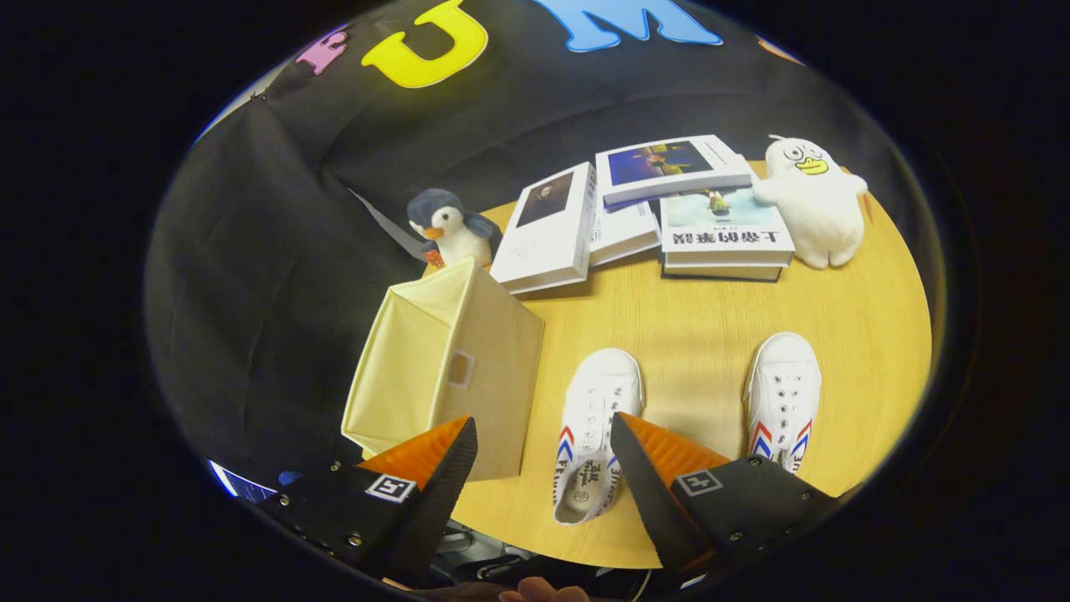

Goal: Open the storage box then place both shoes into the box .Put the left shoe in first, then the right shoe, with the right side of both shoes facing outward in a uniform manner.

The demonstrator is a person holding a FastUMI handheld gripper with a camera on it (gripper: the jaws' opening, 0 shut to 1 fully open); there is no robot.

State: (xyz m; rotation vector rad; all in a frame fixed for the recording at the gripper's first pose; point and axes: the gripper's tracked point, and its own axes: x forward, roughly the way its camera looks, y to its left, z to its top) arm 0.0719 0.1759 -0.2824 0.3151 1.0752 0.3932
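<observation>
Two white canvas shoes lie beside the open fabric storage box. Our gripper hangs wide and empty. We judge them light and soft; we'd pinch the heel collar.

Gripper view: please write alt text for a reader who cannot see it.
The open gripper hovers above a round wooden table, with an open beige storage box and two white shoes just ahead. Beyond lie books, a plush penguin and a white plush duck.
</observation>
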